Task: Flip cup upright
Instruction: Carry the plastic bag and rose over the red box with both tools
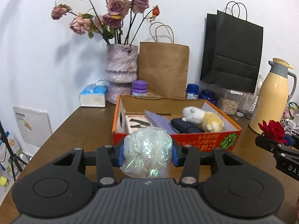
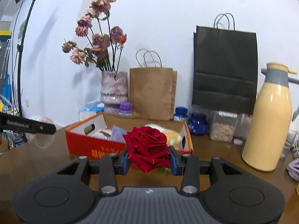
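Your left gripper (image 1: 147, 154) pinches a crumpled, iridescent clear cup (image 1: 147, 155) between its blue pads, held above the brown table (image 1: 78, 130) in front of the orange box (image 1: 186, 141). Further right, your right gripper (image 2: 149, 160) is clamped on a red rose (image 2: 147, 145), near the cream thermos (image 2: 269, 123).

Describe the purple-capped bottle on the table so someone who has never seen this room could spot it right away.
Find the tall mottled pink vase of dried roses against the white wall, with a brown paper bag beside it. The purple-capped bottle stands low between them, just behind the back edge of the orange cardboard box. Its cap is purple, while the similar bottles past the bag are blue.
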A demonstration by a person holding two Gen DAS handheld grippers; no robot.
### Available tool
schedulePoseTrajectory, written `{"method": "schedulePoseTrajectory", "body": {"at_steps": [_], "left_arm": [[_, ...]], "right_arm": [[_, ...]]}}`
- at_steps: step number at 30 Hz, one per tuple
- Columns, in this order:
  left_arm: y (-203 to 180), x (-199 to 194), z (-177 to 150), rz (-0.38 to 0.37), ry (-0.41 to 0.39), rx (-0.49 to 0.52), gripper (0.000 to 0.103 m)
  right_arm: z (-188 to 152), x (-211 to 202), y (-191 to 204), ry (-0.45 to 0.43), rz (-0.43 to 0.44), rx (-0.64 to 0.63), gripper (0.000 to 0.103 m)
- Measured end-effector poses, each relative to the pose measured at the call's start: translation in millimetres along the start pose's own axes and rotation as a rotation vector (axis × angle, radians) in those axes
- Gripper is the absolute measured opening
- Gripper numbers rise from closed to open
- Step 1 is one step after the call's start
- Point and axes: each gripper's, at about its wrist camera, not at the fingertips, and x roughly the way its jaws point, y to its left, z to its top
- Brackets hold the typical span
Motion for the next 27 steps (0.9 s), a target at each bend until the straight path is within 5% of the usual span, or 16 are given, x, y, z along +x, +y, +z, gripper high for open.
{"method": "schedulePoseTrajectory", "body": {"at_steps": [27], "left_arm": [[-20.3, 70.7, 49.3, -0.039, -0.054, -0.009, 0.046]], "right_arm": [[57.8, 84.9, -15.0, -0.069, 0.049, 0.074, 0.039]]}}
